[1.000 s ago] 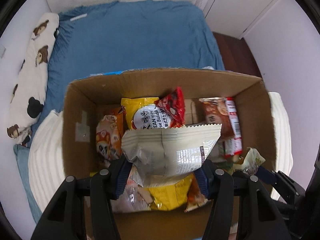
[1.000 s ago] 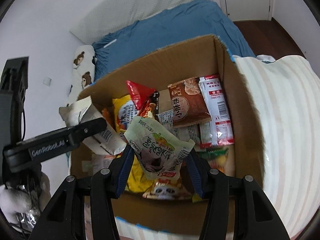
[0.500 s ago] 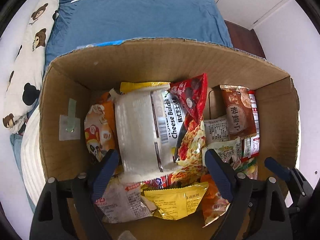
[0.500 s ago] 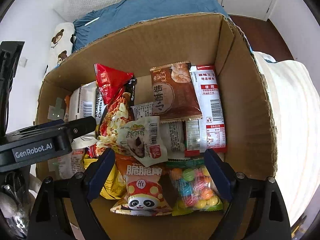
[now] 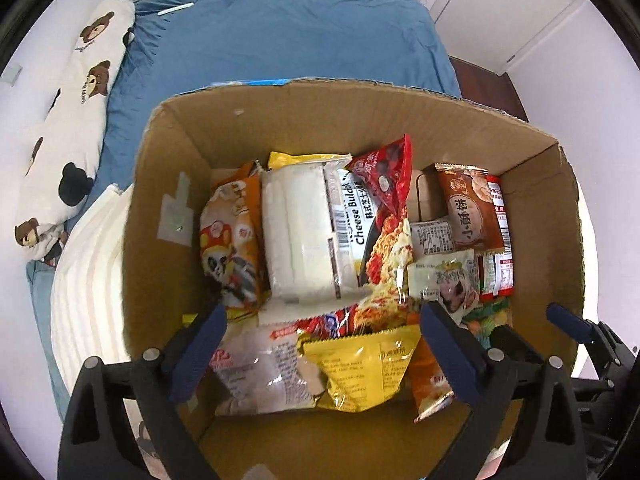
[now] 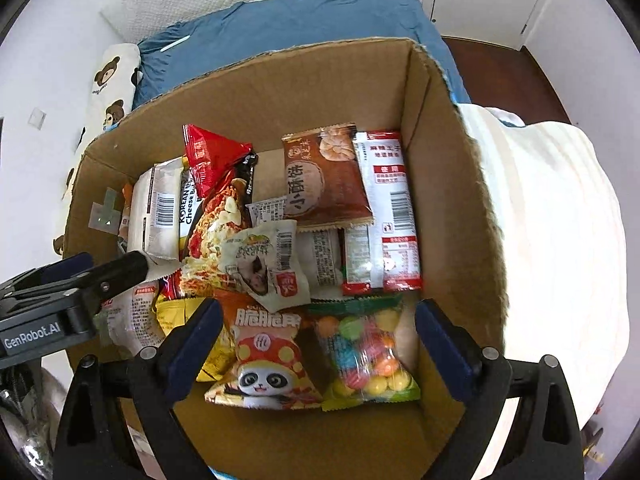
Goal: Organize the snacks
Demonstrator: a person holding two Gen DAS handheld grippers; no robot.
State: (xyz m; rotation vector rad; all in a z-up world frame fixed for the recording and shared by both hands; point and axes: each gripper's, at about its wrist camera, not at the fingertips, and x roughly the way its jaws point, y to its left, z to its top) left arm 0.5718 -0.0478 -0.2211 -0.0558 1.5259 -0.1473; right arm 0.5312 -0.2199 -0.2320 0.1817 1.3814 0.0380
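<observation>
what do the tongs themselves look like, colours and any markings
Both the left tongs and right tongs are black frames with silver round bolts and dark blue ribbed fingertips. White "GenRobot.AI" lettering shows on the left one's side.

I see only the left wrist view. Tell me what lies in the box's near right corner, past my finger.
Observer: A clear bag of coloured candy balls, lying flat.
Operator: Report the right hand-held gripper.
Observer: The right hand-held gripper is open and empty, above that candy bag.
Operator: Identify the orange packet left of the candy.
Observer: The orange packet shows a cartoon panda in a red spotted hat, front side up.
</observation>
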